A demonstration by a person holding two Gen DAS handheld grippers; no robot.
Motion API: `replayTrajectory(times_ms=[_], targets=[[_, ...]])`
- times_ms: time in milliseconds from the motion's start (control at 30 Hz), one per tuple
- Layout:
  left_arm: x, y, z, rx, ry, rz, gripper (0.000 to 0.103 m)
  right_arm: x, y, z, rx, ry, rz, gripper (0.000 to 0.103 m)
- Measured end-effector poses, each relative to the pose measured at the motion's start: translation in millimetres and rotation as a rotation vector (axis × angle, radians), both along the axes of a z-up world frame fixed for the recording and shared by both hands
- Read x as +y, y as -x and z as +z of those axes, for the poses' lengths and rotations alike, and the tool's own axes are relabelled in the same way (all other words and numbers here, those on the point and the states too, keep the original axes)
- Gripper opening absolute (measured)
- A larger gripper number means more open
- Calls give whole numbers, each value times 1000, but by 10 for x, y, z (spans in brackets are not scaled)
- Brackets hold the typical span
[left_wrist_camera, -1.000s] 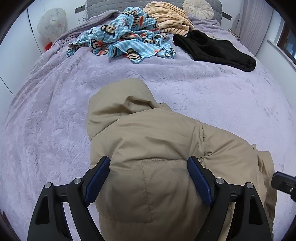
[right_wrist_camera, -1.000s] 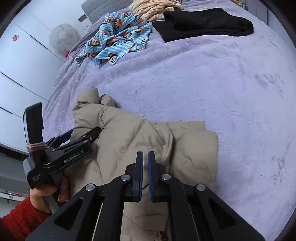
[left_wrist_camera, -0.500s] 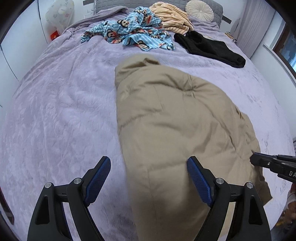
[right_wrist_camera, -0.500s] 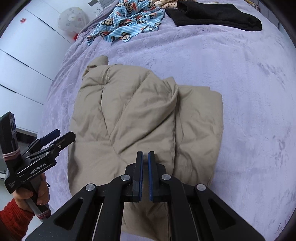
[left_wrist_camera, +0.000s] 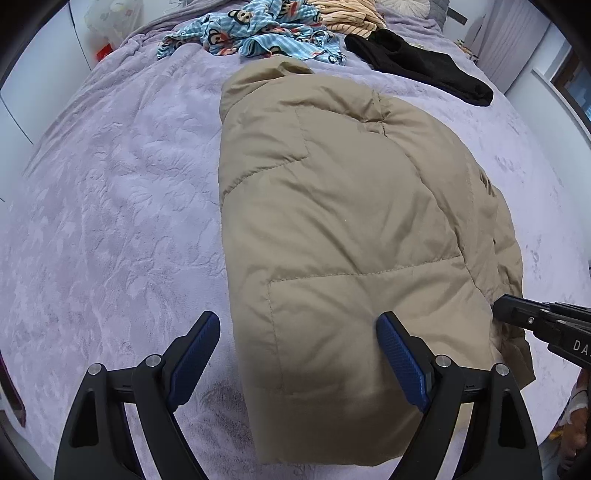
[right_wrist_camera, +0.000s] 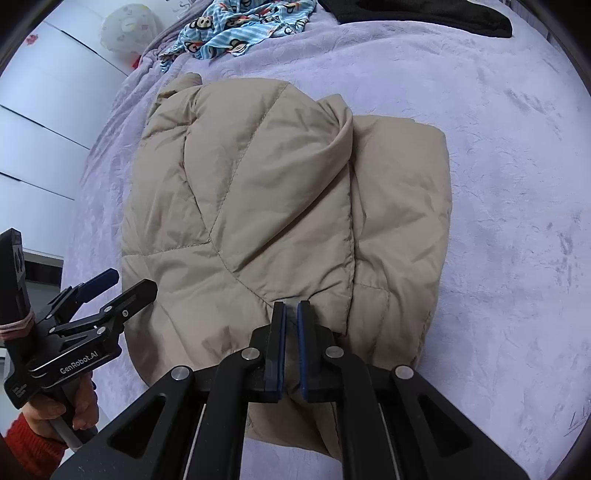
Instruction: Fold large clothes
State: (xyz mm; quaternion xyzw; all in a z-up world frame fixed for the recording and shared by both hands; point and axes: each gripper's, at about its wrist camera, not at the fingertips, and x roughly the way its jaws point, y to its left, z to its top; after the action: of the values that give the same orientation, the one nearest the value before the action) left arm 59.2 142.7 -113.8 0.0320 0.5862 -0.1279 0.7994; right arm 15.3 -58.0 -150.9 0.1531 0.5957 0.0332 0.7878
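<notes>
Nearest the right wrist camera, at 6 o'clock, the right gripper has its jaws pressed almost together on a thin bit of the jacket's near hem; the fabric seems pinched between the pads, though the narrow slit makes it hard to confirm. In the left wrist view the left gripper hangs over the jacket's near left corner with its jaws spread wide and still opening a little, 1 pad over the bedspread and 1 over the padding, gripping nothing.

The jacket lies folded lengthwise in the middle of the bed, its hood end toward 12 o'clock and a sleeve layer doubled along the 3 o'clock side.

Judging by this, the next fold should bring the hem toward the hood. It would go best if the left jaws closed on every layer at the corner, level with the right gripper's hold, so both corners lift together.

Far off at 12 o'clock lie a blue monkey-print cloth and a black garment.
</notes>
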Motion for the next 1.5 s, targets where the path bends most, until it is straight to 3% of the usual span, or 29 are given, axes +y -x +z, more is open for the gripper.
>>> replayTrajectory(times_ms=[433,833,900,967,1200,1500], targets=[[96,250,178,38,22,8,88,-26,500,142,48,21,-79,7],[119,699,262,49,-10,-11,88,-10,818,312,10,6,-114,7],[116,752,283,52,-16,10,100,11,839,318,8,6,-99,7],[115,810,323,47,-17,29,103,10,879,333,5,3,-89,7],[37,1045,598,5,-19,59,103,-44,1097,422,-9,-4,-74,7],[-72,1413,1181,-106,-19,143,103,-22,1373,923,-136,71,-24,7]])
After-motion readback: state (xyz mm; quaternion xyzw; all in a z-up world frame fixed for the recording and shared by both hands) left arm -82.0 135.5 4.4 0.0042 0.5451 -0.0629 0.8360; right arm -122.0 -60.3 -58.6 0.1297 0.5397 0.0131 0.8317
